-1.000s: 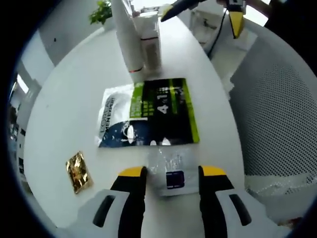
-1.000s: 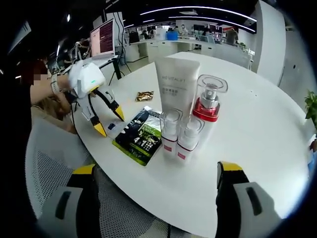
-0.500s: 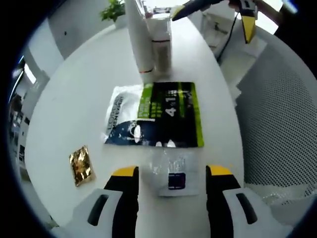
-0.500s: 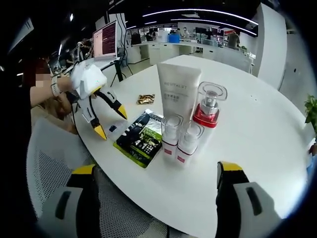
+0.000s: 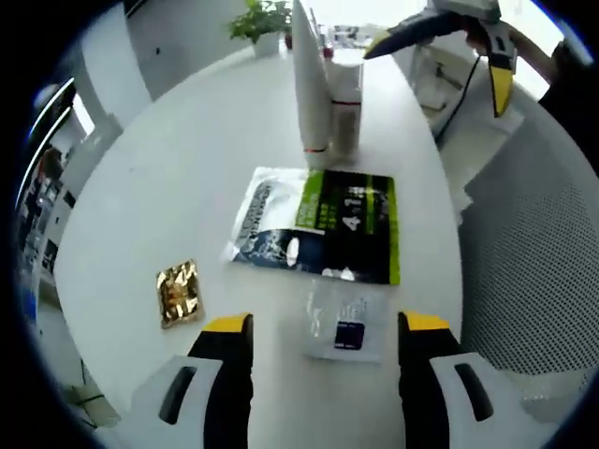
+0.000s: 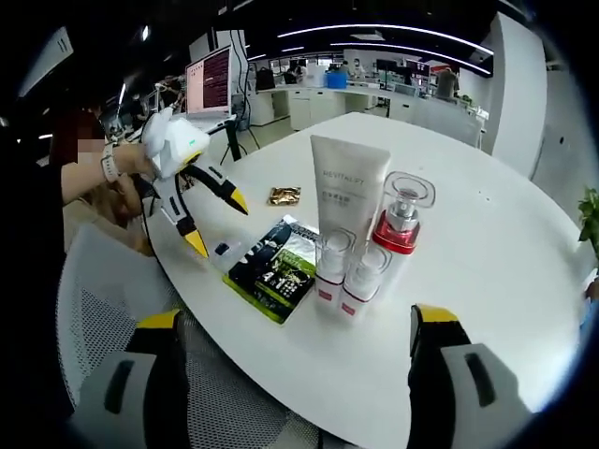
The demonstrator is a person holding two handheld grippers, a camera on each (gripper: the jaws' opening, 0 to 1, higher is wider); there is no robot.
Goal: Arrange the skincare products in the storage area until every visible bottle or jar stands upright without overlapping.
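A tall white tube (image 6: 342,195) stands upright on the round white table (image 6: 487,271), with a red-collared pump bottle (image 6: 398,227) beside it and two small clear bottles (image 6: 329,267) (image 6: 359,282) in front. The white tube (image 5: 309,82) also rises at the top of the left gripper view. A dark and green sachet (image 5: 320,224) lies flat over a white one. A small clear sachet (image 5: 342,322) lies between the open jaws of my left gripper (image 5: 323,325). My left gripper (image 6: 215,222) hangs open above the table edge. My right gripper (image 6: 295,316) is open and holds nothing; it (image 5: 440,47) is also at upper right.
A gold foil packet (image 5: 179,291) lies on the table left of the sachets. White mesh chair backs (image 5: 533,253) stand off the table's edge. A potted plant (image 5: 267,19) is at the far side. Desks and a lit monitor (image 6: 212,82) fill the room behind.
My left gripper has lifted and drawn back from the clear sachet, so the sachets look smaller and more of the table shows. The right gripper's view has shifted slightly.
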